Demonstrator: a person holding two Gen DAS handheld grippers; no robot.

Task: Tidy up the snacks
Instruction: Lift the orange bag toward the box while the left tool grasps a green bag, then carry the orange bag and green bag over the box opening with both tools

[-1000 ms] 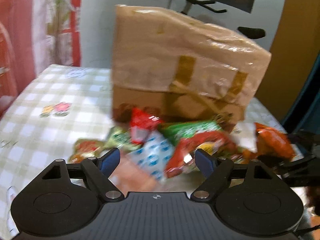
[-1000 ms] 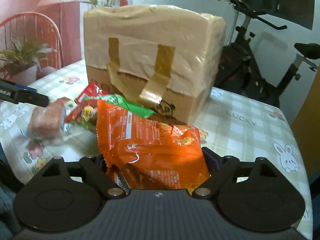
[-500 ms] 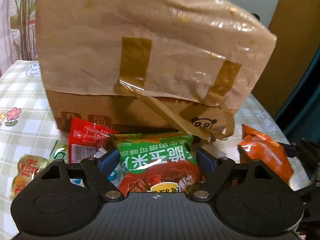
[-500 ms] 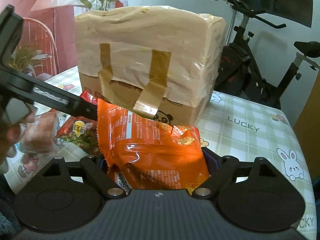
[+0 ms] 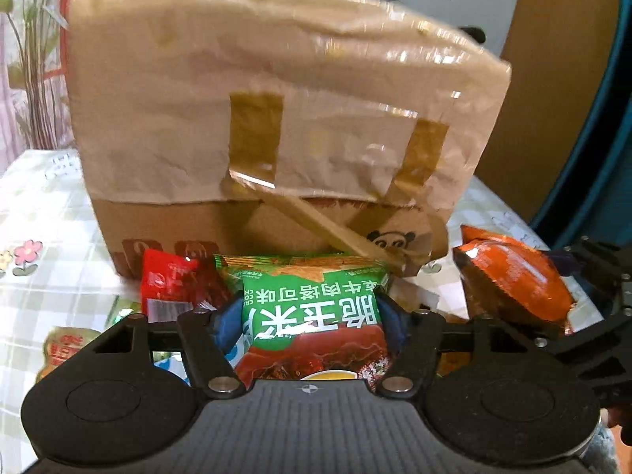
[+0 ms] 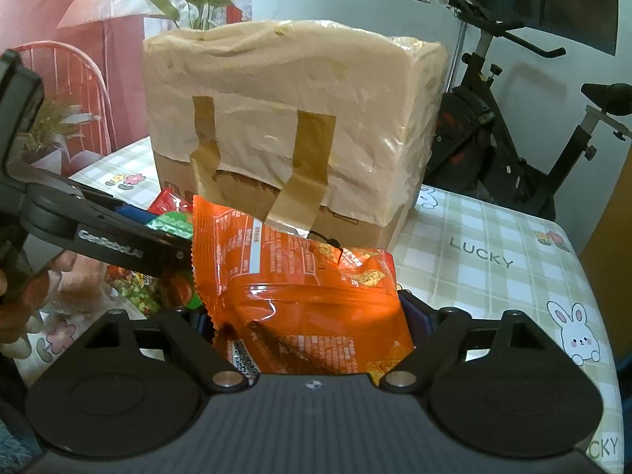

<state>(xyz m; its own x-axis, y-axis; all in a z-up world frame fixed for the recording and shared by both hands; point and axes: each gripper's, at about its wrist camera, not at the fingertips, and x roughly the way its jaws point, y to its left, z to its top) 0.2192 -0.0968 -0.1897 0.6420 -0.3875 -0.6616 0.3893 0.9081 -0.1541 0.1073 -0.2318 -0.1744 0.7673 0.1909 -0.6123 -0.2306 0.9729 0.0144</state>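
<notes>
the left gripper (image 5: 310, 316) is closed on a green-and-red snack packet (image 5: 316, 316), pinching it across the middle between the blue pads, with the packet's top edge pointing toward the taped cardboard box (image 5: 276, 118). the right gripper (image 6: 304, 316) is clamped on an orange chip bag (image 6: 308, 296), which bulges up between the fingers and hides them. both packets sit just in front of the box, which stands on the checked tabletop (image 6: 493, 245) with its paper wrap and brown tape covering the top.

more snacks lie loose at the box's foot: a red packet (image 5: 170, 284) touching the green one's left side and a yellowish packet (image 5: 59, 349) near the tabletop's edge.

the risks, as i judge them: both bags are puffy and slick, so a squeeze could slide off or burst a seam. the two grippers are close together, the left one crossing the right view, and could knock each other. no opening into the box shows from here, so pushing a bag at it may just crumple it.
</notes>
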